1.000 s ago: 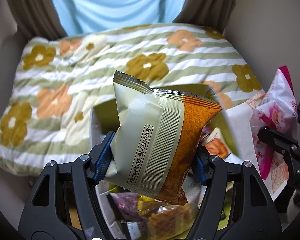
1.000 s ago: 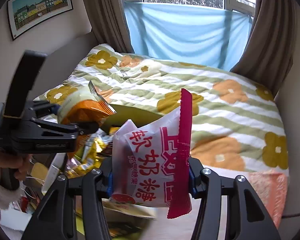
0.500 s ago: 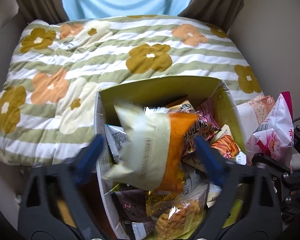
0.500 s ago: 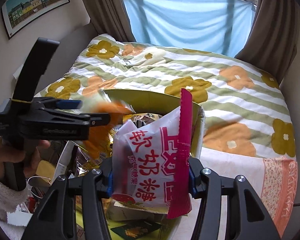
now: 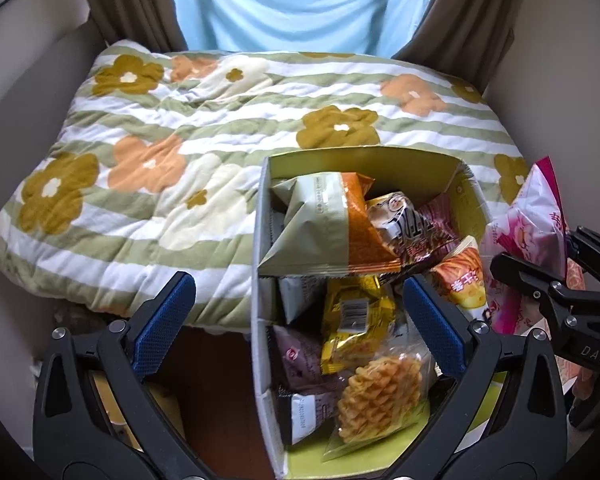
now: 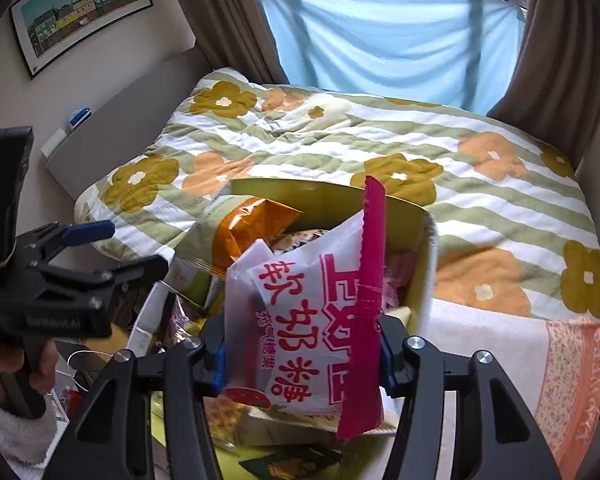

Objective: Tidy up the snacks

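A yellow-green cardboard box (image 5: pixel 364 160) stands against the bed, filled with several snack packets. A green and orange packet (image 5: pixel 324 224) lies loose on top at the box's far end. My left gripper (image 5: pixel 296 292) stands wide open over the box's left wall with nothing between its blue pads. My right gripper (image 6: pixel 302 356) holds a white and pink candy bag (image 6: pixel 312 312) upright above the near right part of the box (image 6: pixel 300 192). Its jaws are opening, and the pads still touch the bag. The left wrist view shows that bag (image 5: pixel 532 220) at the right edge.
A flowered striped quilt (image 5: pixel 220 120) covers the bed beyond the box. Brown curtains (image 6: pixel 220 20) and a blue sheet (image 6: pixel 380 40) hang behind it. A hand in a white sleeve (image 6: pixel 4 420) holds the left gripper (image 6: pixel 100 248). A framed picture (image 6: pixel 80 8) hangs on the left wall.
My left gripper opened and the green and orange packet fell into the box. The left gripper then drew back to the left. My right gripper kept the candy bag and edged over the box.
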`<state>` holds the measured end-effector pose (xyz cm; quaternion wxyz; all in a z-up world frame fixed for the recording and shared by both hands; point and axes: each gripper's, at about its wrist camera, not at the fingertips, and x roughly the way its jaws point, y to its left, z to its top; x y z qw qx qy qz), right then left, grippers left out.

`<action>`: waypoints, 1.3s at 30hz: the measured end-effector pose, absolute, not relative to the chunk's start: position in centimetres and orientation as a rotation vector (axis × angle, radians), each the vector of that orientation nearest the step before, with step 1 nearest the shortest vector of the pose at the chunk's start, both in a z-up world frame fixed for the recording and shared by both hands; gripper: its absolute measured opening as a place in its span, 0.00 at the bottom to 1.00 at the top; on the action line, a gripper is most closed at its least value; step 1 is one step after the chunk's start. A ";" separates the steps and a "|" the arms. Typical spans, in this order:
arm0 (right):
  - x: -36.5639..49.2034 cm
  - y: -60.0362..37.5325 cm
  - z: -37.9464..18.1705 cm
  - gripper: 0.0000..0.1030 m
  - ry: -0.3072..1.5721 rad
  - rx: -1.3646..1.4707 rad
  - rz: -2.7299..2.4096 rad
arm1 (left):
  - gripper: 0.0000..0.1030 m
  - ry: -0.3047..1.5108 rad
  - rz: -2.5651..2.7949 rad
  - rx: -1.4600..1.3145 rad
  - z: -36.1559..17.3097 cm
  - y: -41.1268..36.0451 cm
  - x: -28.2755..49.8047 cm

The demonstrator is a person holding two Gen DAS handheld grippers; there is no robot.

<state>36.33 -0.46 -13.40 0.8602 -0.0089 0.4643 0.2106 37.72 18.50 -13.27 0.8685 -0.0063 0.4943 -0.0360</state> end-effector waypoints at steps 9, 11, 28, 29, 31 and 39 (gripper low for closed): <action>34.3 -0.4 -12.9 0.98 0.888 -0.010 0.372 | 1.00 1.026 -0.063 -0.039 -13.8 20.1 35.1; 33.8 -0.9 -13.0 0.98 0.885 0.007 0.341 | 1.00 1.033 -0.069 -0.040 -14.3 20.2 34.6; 22.6 -6.0 -3.0 0.98 0.649 -0.015 0.301 | 1.00 0.759 -0.043 -0.020 -4.8 14.8 23.2; 21.4 -6.7 -2.3 0.98 0.631 -0.019 0.288 | 1.00 0.731 -0.042 -0.026 -4.0 14.2 22.0; 18.2 -8.5 -0.8 0.98 0.585 -0.017 0.224 | 1.00 0.652 -0.047 -0.042 -2.3 12.5 18.6; 9.1 -13.0 0.5 0.98 0.527 -0.043 0.053 | 1.00 0.468 -0.038 0.011 0.7 7.3 8.2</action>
